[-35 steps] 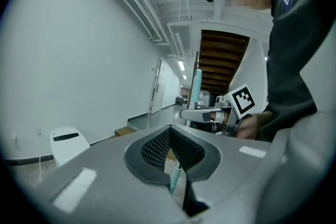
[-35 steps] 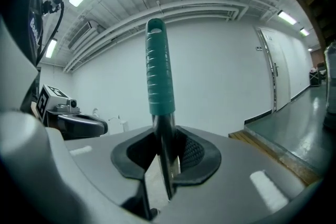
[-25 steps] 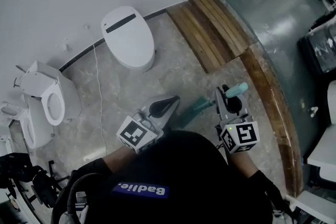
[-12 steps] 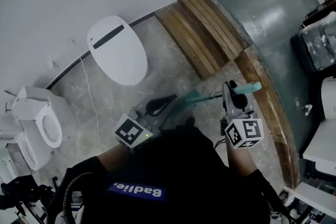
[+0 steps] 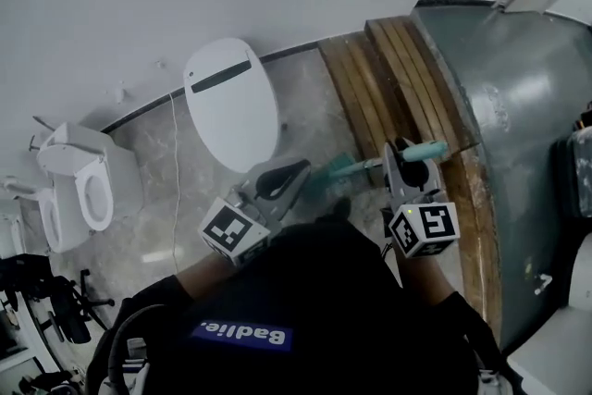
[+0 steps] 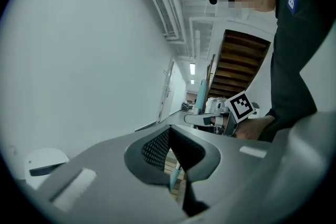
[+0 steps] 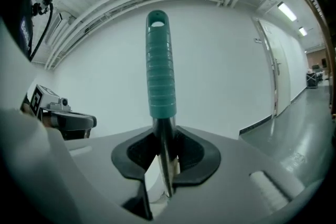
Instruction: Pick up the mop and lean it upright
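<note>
The mop has a ribbed teal grip (image 7: 159, 73) on a metal pole (image 7: 165, 165). My right gripper (image 7: 164, 157) is shut on that pole just below the grip, which stands upright ahead of the jaws. In the head view the grip (image 5: 425, 150) sticks out past the right gripper (image 5: 412, 171), and a teal stretch of the pole (image 5: 338, 168) runs left to my left gripper (image 5: 277, 185). The left gripper (image 6: 170, 152) is shut on this lower teal stretch (image 6: 173, 180). The mop's head is hidden under the person's body.
A white toilet with its lid down (image 5: 231, 102) stands against the wall ahead, with a second, open one (image 5: 79, 190) to the left. Wooden steps (image 5: 388, 74) lie ahead on the right, beside a grey floor (image 5: 527, 106). A thin cable (image 5: 176, 162) runs over the tiles.
Both grippers have travelled across the floor with the mop between them, and the right one now hangs over the edge of the wooden steps. Neither grip has changed.
</note>
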A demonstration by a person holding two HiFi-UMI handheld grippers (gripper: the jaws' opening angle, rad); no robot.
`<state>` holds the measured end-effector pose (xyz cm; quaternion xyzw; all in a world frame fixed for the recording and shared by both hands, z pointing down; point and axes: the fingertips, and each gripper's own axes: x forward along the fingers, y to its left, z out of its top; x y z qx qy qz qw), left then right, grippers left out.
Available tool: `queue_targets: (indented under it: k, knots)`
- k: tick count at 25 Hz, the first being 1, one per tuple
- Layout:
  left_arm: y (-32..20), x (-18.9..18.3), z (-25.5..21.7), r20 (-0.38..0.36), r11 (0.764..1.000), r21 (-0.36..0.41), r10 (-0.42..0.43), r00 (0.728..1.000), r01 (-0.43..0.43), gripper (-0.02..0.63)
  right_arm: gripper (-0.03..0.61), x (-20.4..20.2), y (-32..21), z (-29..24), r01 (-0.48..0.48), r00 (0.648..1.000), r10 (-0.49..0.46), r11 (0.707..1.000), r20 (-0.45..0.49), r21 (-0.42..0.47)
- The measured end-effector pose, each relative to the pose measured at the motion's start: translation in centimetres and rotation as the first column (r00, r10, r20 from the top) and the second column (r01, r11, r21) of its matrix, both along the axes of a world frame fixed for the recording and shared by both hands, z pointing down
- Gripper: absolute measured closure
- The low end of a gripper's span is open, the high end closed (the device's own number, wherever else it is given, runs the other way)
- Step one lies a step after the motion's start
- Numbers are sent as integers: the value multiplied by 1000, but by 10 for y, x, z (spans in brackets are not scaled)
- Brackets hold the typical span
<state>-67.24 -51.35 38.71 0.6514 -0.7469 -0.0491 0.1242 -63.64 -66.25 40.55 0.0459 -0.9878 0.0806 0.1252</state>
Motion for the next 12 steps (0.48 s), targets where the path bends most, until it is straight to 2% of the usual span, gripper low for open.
queue_targets:
  k: [5, 8, 12]
  knots:
    - [-51, -21, -3, 16, 996, -24, -87, 996, 87, 594, 492, -47, -39, -2, 142, 990, -142, 990, 13, -10]
    - [-63, -31, -1, 13, 990, -37, -133, 991, 133, 594, 491, -64, -57, 3, 170, 985, -170, 985, 17, -18]
    - [-75, -47, 4, 20, 987, -45, -154, 988, 155, 594, 492, -93, -84, 6, 173, 985, -172, 985, 24, -15]
